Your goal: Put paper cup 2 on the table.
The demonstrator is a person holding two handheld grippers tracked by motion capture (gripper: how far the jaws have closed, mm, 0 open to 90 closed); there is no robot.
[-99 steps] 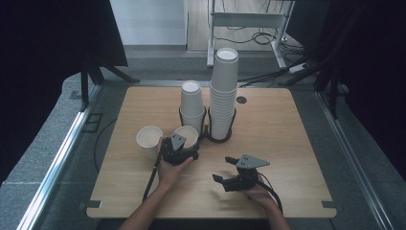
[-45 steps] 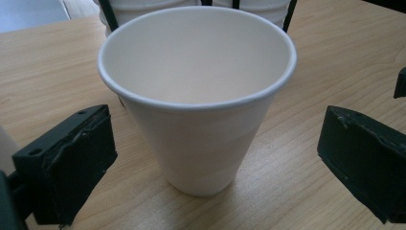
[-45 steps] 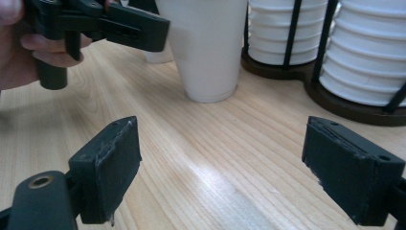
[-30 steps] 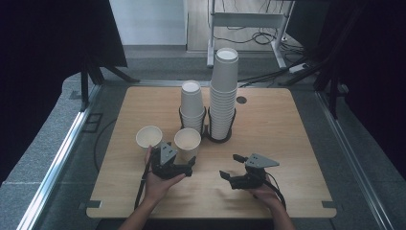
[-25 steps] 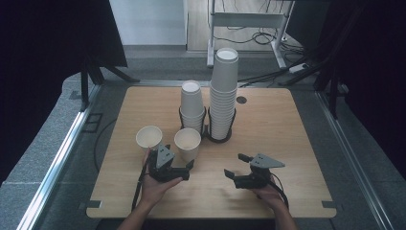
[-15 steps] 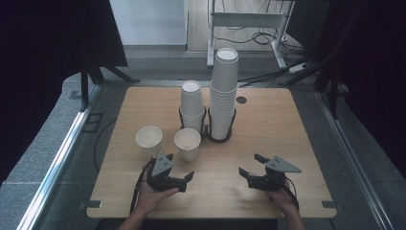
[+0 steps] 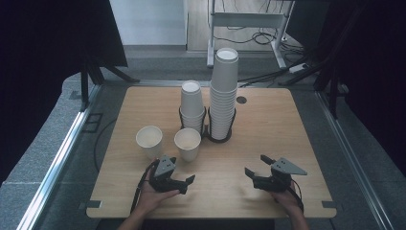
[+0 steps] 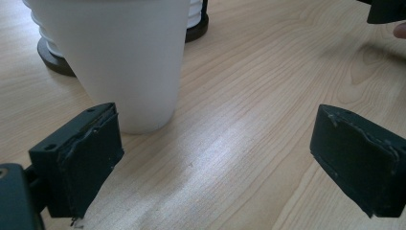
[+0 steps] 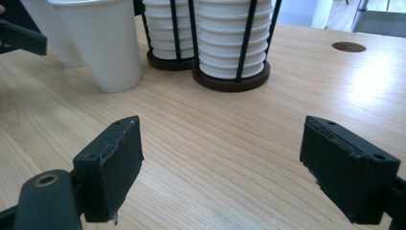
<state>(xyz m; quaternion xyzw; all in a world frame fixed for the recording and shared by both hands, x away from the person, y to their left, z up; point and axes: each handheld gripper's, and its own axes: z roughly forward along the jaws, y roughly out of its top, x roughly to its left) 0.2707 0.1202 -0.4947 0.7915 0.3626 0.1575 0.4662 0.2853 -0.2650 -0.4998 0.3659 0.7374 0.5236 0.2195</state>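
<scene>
Two loose white paper cups stand upright on the wooden table, one at the left [image 7: 149, 140] and one beside it [image 7: 187, 143]. My left gripper [image 7: 187, 184] lies low near the front edge, just in front of the nearer cup [image 8: 119, 57] and apart from it. Its jaws have just been closing a little, but they still stand open with only bare wood between them [image 8: 215, 148]. My right gripper [image 7: 256, 165] rests at the front right, open and empty [image 9: 220, 163], pointing toward the cup [image 9: 103, 43] and the stacks.
Two stacks of white cups stand in black wire holders behind the loose cups, a short one [image 7: 192, 103] and a tall one [image 7: 224, 91]. A round hole [image 7: 241, 100] lies in the table [image 7: 287, 129] right of them. Dark curtains flank the table.
The left gripper has drawn back from the cups toward the front edge, leaving the nearer cup standing free. The right gripper has moved to the right.
</scene>
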